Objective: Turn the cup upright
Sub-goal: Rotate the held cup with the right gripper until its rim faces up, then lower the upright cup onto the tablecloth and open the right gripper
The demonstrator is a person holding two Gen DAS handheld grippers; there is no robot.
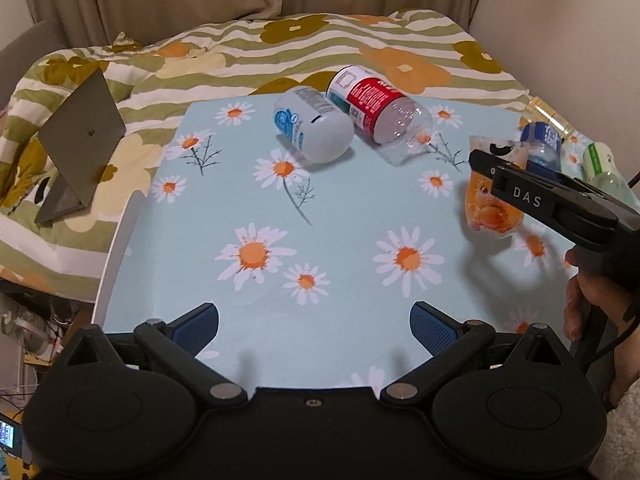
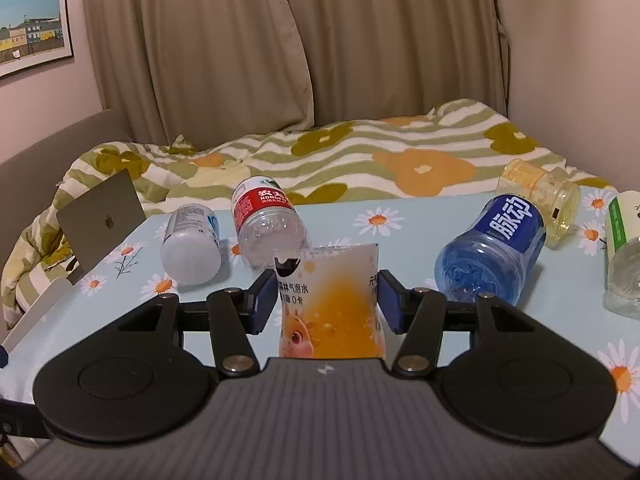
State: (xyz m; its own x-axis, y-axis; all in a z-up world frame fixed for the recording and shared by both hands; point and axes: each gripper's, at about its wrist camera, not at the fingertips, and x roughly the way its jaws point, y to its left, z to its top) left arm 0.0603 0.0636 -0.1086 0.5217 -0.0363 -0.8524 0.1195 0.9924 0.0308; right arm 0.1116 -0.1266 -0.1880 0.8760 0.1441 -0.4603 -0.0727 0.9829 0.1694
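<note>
Left view
Left gripper (image 1: 314, 322): jaws wide apart, nothing between them, over bare cloth.
Table (image 1: 328, 216): flat, smooth blue cloth with daisies; its left edge is close to the left jaw.
White cup (image 1: 313, 124): far ahead of the jaws, on its side, round and plain.
Red cup (image 1: 380, 110): clear plastic with a red label, on its side, touching the white cup.
Orange cup (image 1: 486, 196): ahead and right of the jaws, held up off the cloth and tilted.
Right gripper (image 1: 496, 168): black, clamped on the orange cup.
Laptop (image 1: 76, 142): grey, on the bed beyond the left edge.
Room: lots of bare cloth between the jaws and the cups.

Right view
Right gripper (image 2: 328, 300): jaws squeeze the orange cup (image 2: 328, 308) from both sides.
Orange cup: soft, shiny, cut top edge facing up and away.
White cup (image 2: 192, 250): ahead and left of the jaws, lying down.
Red cup (image 2: 268, 228): just past the jaws, lying down.
Blue cup (image 2: 492, 252): ahead and right, see-through, on its side.
Yellow cup (image 2: 540, 200): behind the blue cup, touching it.
Green cup (image 2: 624, 256): far right, at the picture's edge.
Bed (image 2: 360, 152): striped, flowery blanket past the far table edge.
</note>
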